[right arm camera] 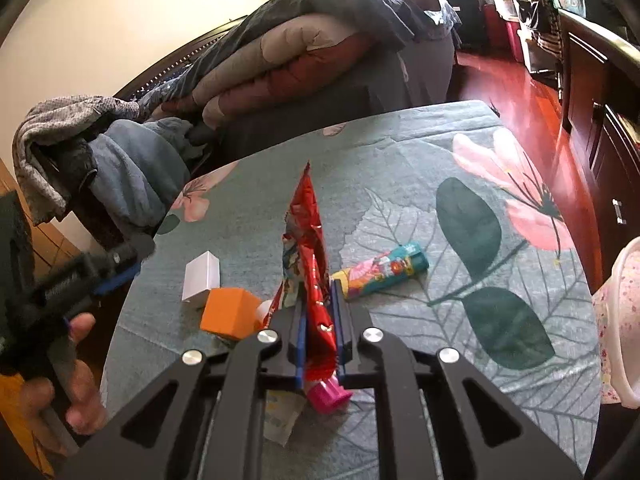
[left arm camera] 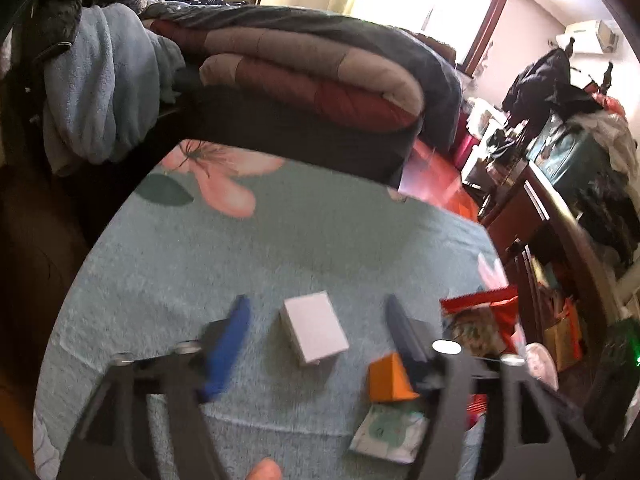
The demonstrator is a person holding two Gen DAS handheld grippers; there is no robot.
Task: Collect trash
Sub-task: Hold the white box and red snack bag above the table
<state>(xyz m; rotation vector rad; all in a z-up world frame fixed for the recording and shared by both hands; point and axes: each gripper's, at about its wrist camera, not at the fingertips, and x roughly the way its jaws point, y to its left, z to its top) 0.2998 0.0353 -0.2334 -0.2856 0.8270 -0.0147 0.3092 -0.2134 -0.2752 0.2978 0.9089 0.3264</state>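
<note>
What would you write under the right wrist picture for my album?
Right gripper pinches a red snack wrapper above the flowered tablecloth.

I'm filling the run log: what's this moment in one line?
right gripper: shut on red wrapper | left gripper: open, around white box

You have two tools in view, the left tool (left arm camera: 316, 344) and the right tool (right arm camera: 320, 328). On the tabletop (right arm camera: 400, 152) count one white box (right arm camera: 201, 276), one orange box (right arm camera: 230, 312), one red wrapper (right arm camera: 310, 248), one colourful tube (right arm camera: 382, 270), and one pale tissue packet (left arm camera: 386, 432). At the right edge sits one pink bin (right arm camera: 618, 320).
</note>
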